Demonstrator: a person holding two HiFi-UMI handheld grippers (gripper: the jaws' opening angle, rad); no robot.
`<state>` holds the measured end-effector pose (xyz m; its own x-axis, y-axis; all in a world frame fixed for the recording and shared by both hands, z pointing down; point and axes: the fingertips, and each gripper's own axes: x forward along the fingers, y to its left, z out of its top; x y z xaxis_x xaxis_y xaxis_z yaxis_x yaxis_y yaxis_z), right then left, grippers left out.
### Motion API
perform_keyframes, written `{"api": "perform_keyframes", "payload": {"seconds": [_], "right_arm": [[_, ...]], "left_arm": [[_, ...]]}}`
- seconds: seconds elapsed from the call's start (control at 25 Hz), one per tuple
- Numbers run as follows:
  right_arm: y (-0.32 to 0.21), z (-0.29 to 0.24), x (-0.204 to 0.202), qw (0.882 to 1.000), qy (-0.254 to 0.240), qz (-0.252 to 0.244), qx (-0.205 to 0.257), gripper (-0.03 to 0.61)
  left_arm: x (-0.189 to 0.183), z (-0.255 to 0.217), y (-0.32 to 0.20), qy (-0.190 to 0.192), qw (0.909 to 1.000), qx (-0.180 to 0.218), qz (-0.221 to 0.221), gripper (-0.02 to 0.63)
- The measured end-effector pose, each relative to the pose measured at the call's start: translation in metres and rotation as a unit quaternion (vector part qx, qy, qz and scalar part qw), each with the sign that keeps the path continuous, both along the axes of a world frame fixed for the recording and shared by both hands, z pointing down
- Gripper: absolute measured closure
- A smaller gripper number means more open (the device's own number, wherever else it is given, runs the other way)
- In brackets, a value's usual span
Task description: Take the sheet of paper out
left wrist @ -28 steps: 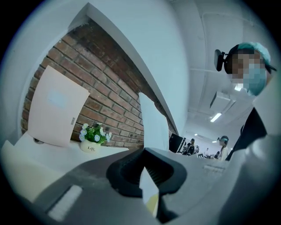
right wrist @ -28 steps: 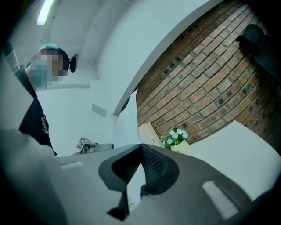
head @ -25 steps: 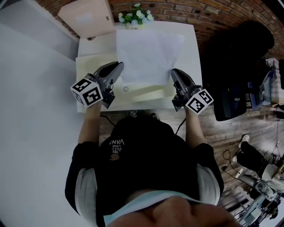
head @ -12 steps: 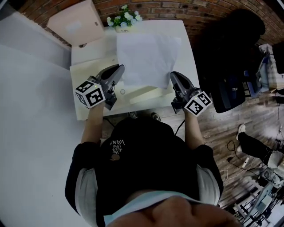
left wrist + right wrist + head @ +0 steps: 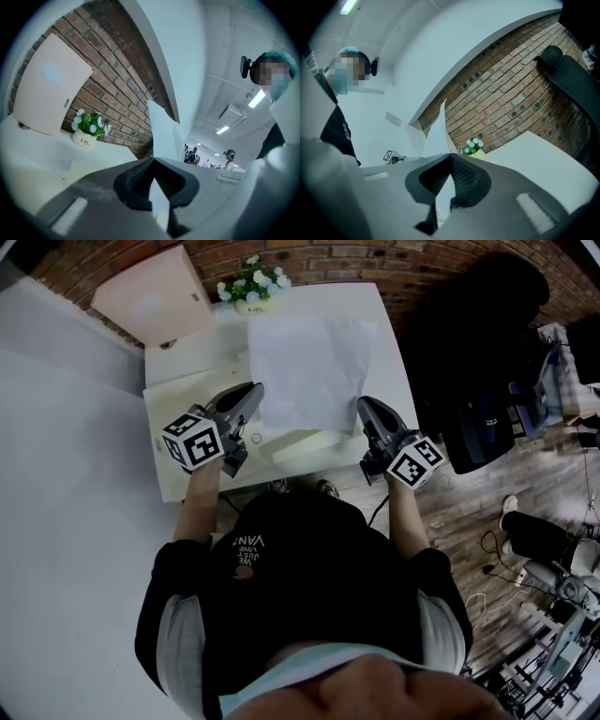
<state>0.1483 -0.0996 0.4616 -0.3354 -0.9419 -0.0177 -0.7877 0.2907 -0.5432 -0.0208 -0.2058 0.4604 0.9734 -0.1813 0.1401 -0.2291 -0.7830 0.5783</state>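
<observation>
Both forearms reach forward over the bench (image 5: 387, 338). The left hand-held gripper (image 5: 251, 390) and the right hand-held gripper (image 5: 365, 405) point nearly level, each closed on one near side edge of the sheet of paper (image 5: 309, 367). Its long axis runs away toward the brick wall (image 5: 394, 263).

black t-shirt (image 5: 309, 587), pale grey sleeve panels (image 5: 178, 634)

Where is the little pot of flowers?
In the head view the flower pot sits far back on the table against the brick wall, beyond the sheet of paper and right of the pink board.
</observation>
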Motion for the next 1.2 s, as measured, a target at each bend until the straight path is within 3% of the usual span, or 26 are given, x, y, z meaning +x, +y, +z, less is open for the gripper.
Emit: {"api": "perform_keyframes", "payload": {"seconds": [1.2], "right_arm": [[0.002, 0.013, -0.001, 1.000, 0.000, 0.005, -0.020, 0.580]], "left_arm": [[0.002, 0.013, 0.006, 0.002, 0.9997, -0.023, -0.002, 0.612]]}}
